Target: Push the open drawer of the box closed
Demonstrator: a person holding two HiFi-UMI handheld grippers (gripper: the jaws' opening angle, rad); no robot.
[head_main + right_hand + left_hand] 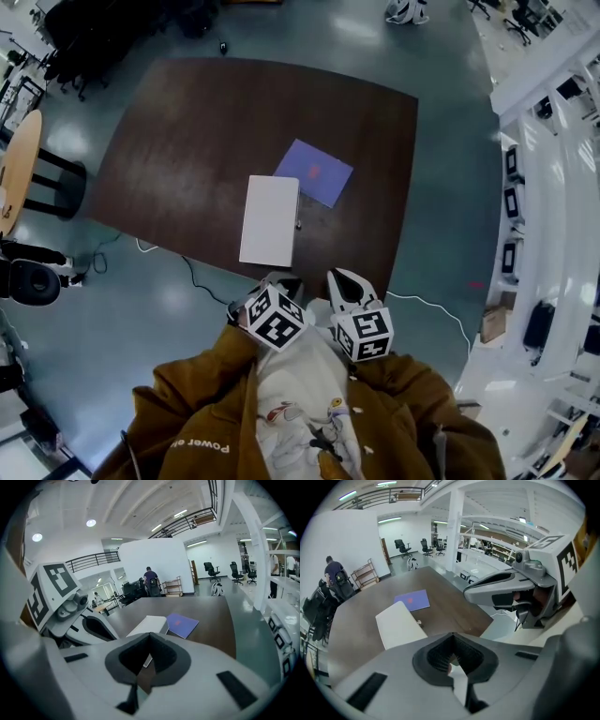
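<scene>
Well, my left claw and right claw are pinched shut on nothing, near my chest, well apart from the white box on the table. Is the drawer out or in? I can't tell. If it is out, a straight push on the knob side looks best.

Matt white box; dark wood-grain table; glossy floor

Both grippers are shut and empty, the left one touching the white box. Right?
No: the head view shows the left gripper clear of the white box, held near the person's chest beside the right gripper. Both are shut and empty.
</scene>
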